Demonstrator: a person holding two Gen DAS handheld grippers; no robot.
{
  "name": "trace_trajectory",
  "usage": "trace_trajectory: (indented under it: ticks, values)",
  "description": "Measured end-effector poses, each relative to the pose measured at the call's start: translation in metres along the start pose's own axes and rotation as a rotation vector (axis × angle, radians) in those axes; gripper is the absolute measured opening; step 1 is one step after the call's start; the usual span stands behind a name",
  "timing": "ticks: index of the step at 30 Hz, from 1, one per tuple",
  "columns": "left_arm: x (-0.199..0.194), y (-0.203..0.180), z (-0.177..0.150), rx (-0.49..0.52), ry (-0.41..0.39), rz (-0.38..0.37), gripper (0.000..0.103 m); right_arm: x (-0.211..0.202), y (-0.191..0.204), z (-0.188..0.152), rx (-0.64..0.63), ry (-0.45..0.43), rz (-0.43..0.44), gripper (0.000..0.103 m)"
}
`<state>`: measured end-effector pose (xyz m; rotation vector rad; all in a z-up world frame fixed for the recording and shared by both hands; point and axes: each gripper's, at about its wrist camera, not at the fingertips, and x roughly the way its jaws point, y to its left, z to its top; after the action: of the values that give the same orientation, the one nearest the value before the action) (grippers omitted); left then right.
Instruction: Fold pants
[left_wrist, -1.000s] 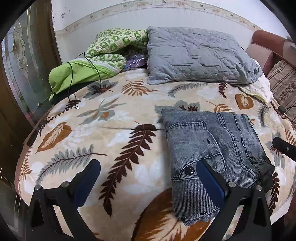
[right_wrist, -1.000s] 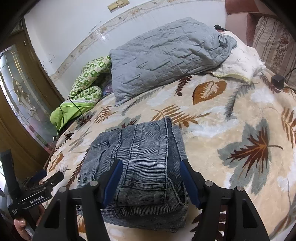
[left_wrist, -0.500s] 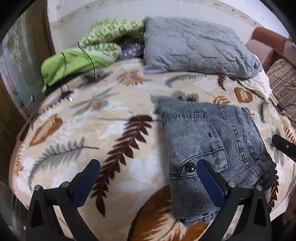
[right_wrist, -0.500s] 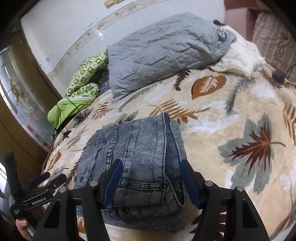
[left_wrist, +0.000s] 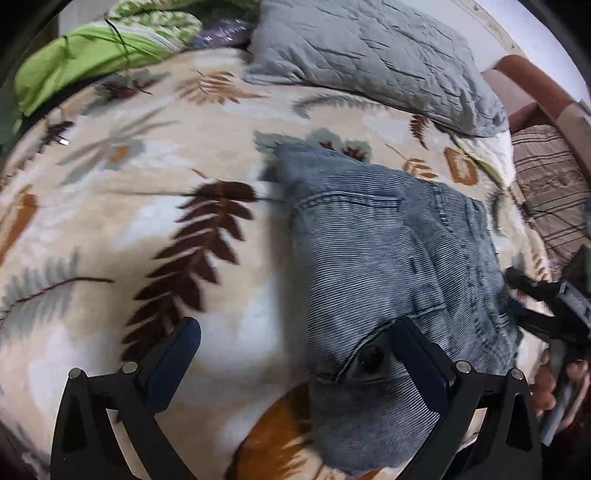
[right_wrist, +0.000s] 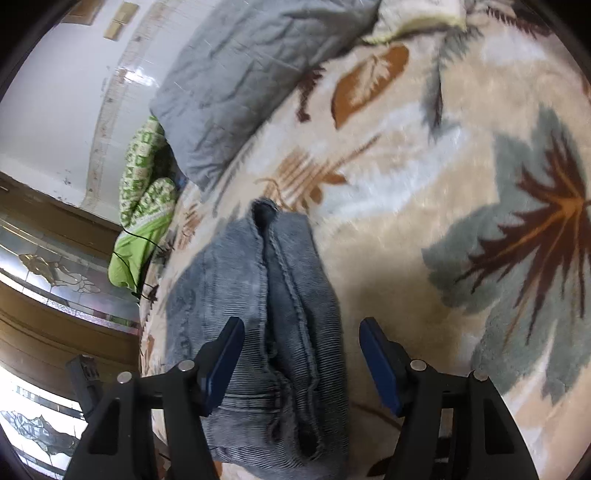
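Observation:
The folded grey-blue jeans (left_wrist: 399, 258) lie on the leaf-patterned blanket (left_wrist: 166, 166), near the bed's front edge. My left gripper (left_wrist: 295, 354) hangs open low over their near left corner. One of its fingers is over the denim, the other over bare blanket. In the right wrist view the jeans (right_wrist: 258, 295) show their stacked folded edges. My right gripper (right_wrist: 303, 362) is open and straddles that right edge without pressing on it. From the left wrist view, the right gripper (left_wrist: 524, 301) shows at the jeans' right side, held by a hand (left_wrist: 550, 387).
A grey quilted pillow (left_wrist: 369, 55) and green bedding (left_wrist: 85, 55) with a black cable lie at the far side. A striped cushion (left_wrist: 546, 184) sits at the right. A wood and glass door (right_wrist: 55, 266) stands left of the bed.
Both grippers have come down closer to the jeans and tipped further downward. The right one has also rolled. The jeans have not moved, and both pairs of jaws stay open.

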<state>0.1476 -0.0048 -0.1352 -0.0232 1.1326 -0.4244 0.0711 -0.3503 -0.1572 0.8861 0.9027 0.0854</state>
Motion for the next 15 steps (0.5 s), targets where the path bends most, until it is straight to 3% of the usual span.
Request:
trace_trajectory:
  ticks: [4, 9, 11, 12, 14, 15]
  values:
    - [0.016, 0.001, 0.005, -0.037, 0.055, -0.122, 0.103, 0.009, 0.000, 0.005, -0.001, 0.021, 0.059, 0.075]
    - [0.020, -0.010, 0.009, 0.001, 0.041, -0.168, 0.103, 0.031, 0.018, 0.009, -0.108, 0.077, 0.081, 0.076]
    - [0.024, -0.011, 0.013, -0.012, 0.049, -0.202, 0.095, 0.038, 0.025, 0.010, -0.146, 0.075, 0.068, 0.074]
    - [0.025, -0.012, 0.015, -0.020, 0.052, -0.215, 0.091, 0.040, 0.029, 0.010, -0.155, 0.072, 0.060, 0.071]
    - [0.025, -0.016, 0.018, -0.027, 0.048, -0.240, 0.078, 0.040, 0.033, 0.006, -0.174, 0.069, 0.048, 0.056]
    - [0.023, -0.019, 0.018, -0.020, 0.037, -0.228, 0.077, 0.039, 0.037, 0.004, -0.187, 0.066, 0.054, 0.046]
